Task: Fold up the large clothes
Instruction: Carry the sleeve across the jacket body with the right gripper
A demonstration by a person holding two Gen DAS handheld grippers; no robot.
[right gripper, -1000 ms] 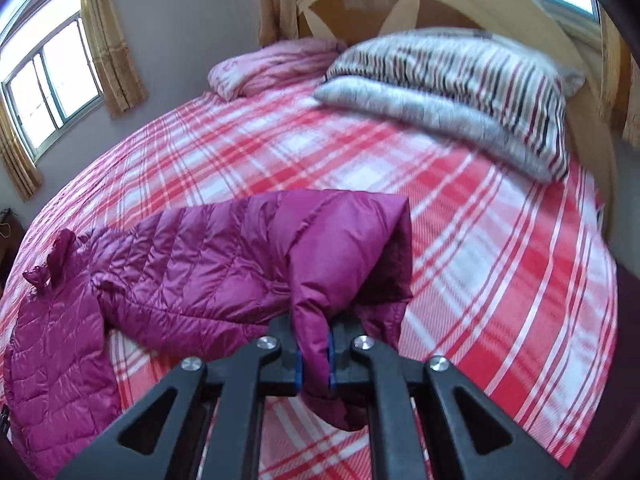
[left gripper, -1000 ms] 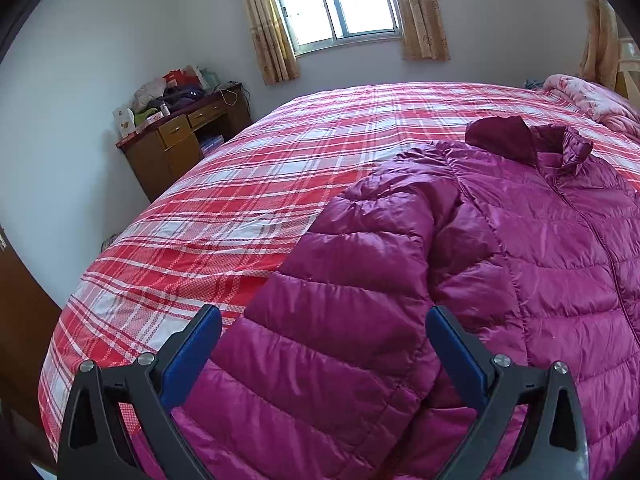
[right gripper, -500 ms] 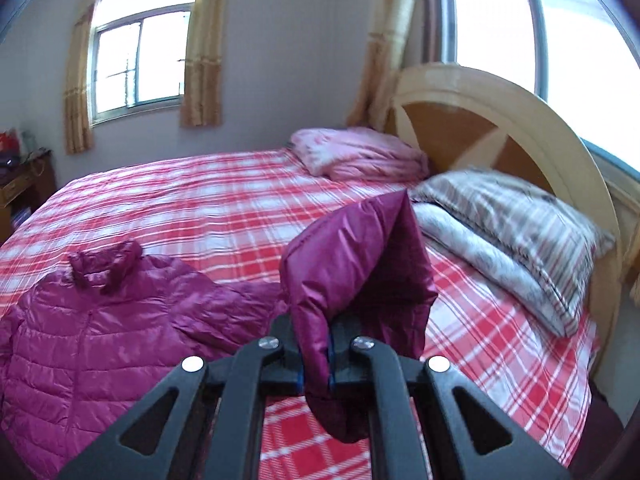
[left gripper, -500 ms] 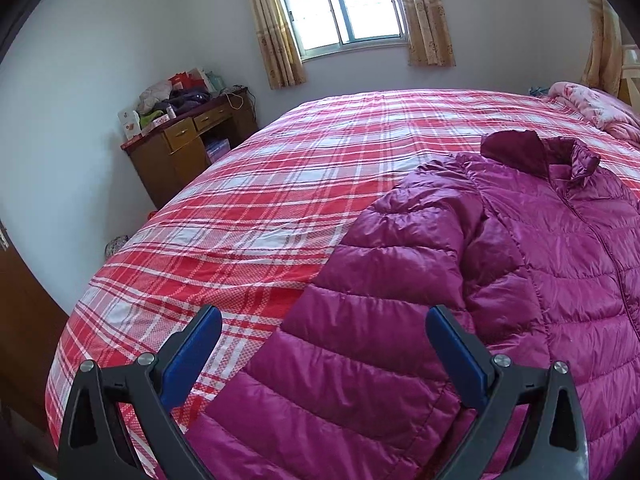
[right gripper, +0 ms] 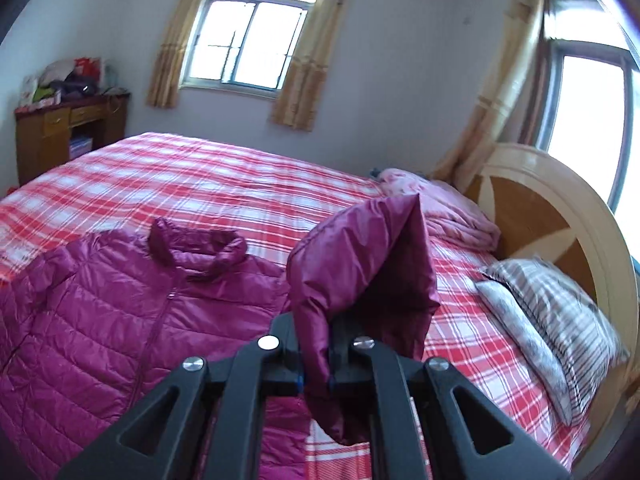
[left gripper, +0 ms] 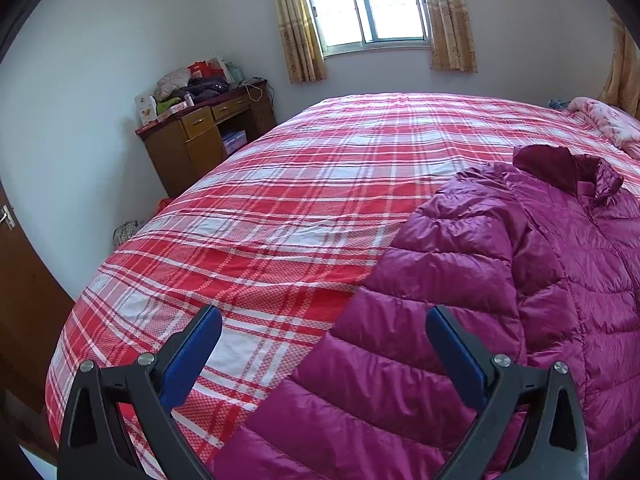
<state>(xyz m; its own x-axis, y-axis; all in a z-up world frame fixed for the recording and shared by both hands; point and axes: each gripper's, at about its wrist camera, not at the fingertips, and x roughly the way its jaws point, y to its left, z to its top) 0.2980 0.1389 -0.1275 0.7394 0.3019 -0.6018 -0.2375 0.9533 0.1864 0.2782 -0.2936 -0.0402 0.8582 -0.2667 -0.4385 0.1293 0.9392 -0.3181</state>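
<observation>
Two grippers are mine here, and only one has work. My right gripper (right gripper: 316, 380) is clamped on the cuff end of one sleeve (right gripper: 360, 264) of the magenta quilted puffer jacket (right gripper: 100, 312), holding it raised above the red-and-white plaid bedspread (right gripper: 200, 176). My left gripper (left gripper: 324, 344) hangs with its blue pads spread wide and nothing between them, over the jacket's other sleeve (left gripper: 400, 340), which runs from about five o'clock toward the shoulder at two o'clock in that view.

The jacket lies face up, zipped, collar (right gripper: 196, 244) toward the far window. I judge it light, puffy and springy, with a slick shell. It should slide easily on the sheet and may creep out of a shallow pinch, so a cuff, hem or seam is the better hold; the padded middle would only bulge.

The right view alone shows the lifted sleeve, the wooden headboard (right gripper: 560, 216) and the striped pillow (right gripper: 552, 320) at three o'clock. The left view alone shows the flat sleeve and the bed's near edge.
</observation>
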